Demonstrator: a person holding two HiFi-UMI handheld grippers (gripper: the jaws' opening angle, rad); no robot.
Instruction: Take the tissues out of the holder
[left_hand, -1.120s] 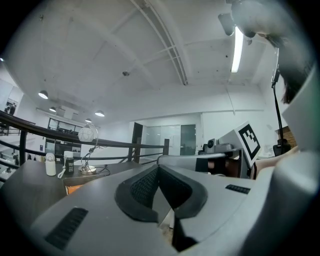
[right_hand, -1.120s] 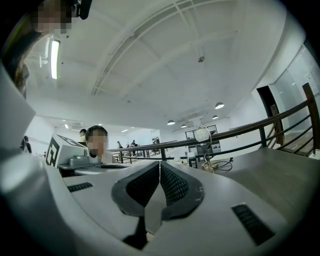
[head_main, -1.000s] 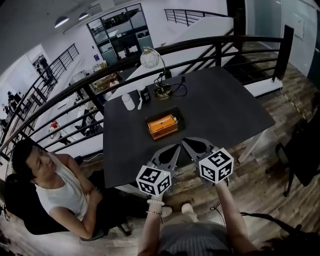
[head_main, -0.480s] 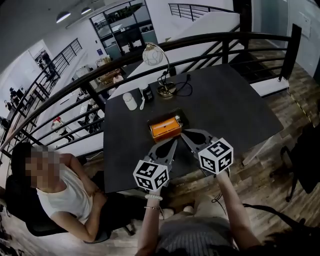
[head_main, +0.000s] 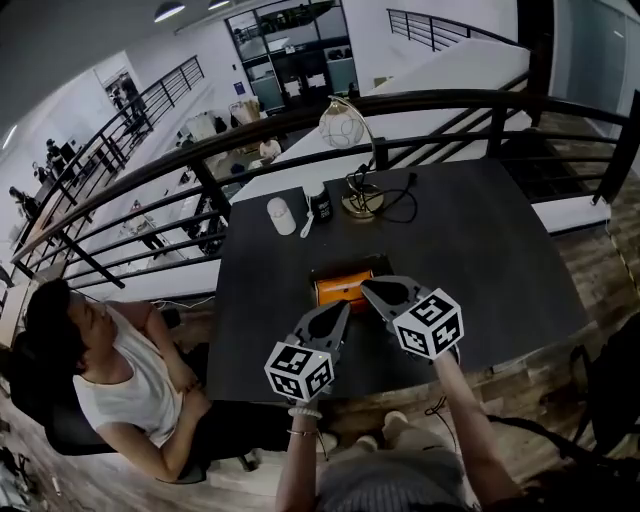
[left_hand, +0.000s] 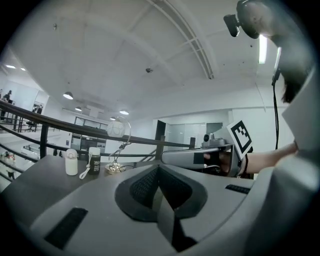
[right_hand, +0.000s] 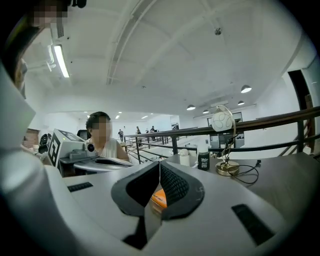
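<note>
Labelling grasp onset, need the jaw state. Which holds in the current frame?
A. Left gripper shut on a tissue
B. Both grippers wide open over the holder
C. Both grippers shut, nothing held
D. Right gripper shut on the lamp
C: the left gripper and the right gripper each show their pads meeting with nothing between them. Their tips sit at the near side of the orange tissue holder.
</note>
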